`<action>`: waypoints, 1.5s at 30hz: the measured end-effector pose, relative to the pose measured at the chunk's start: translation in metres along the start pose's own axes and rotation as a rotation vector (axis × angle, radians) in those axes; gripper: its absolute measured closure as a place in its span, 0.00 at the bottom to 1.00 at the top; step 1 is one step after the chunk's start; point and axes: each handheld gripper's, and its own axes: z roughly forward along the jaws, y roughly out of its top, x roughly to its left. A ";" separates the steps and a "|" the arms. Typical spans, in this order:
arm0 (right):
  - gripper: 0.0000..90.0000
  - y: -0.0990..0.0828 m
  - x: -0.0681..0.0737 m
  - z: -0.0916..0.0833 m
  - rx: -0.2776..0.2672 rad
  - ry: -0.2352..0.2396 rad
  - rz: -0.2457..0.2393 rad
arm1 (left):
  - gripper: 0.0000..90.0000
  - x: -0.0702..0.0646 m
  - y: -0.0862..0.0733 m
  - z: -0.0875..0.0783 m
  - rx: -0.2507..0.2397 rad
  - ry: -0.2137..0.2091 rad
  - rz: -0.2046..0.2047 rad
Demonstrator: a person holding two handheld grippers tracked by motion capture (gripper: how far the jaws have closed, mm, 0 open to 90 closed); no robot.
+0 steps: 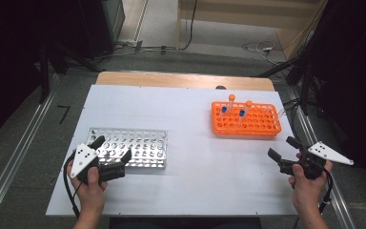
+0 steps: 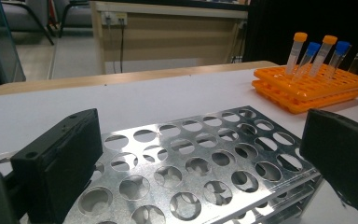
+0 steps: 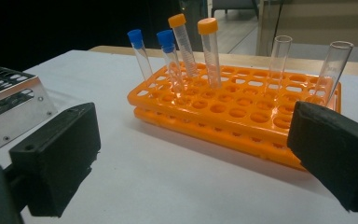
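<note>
An empty metal rack [image 1: 138,145] with many round holes lies on the left of the white table [image 1: 205,167]. My left gripper [image 1: 113,148] hovers open over its near left part, the rack [image 2: 191,158] showing between the wide jaws [image 2: 200,133]. An orange rack [image 1: 246,120] stands at the far right. It holds two orange-capped tubes [image 3: 184,42], two blue-capped tubes [image 3: 141,56] and two clear uncapped tubes [image 3: 278,58]. My right gripper [image 1: 282,147] is open, near the table's right edge, in front of the orange rack [image 3: 233,112] and apart from it.
A bare wooden strip [image 1: 186,80] runs along the table's far edge. Cables [image 1: 259,47] lie on the floor beyond it. Dark stands [image 1: 310,71] rise at both sides, and metal rails [image 1: 14,157] run along the floor left and right.
</note>
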 end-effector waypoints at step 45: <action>0.76 0.012 0.008 0.144 0.197 -0.031 -0.047 | 0.00 -0.009 0.001 0.007 0.009 -0.039 0.011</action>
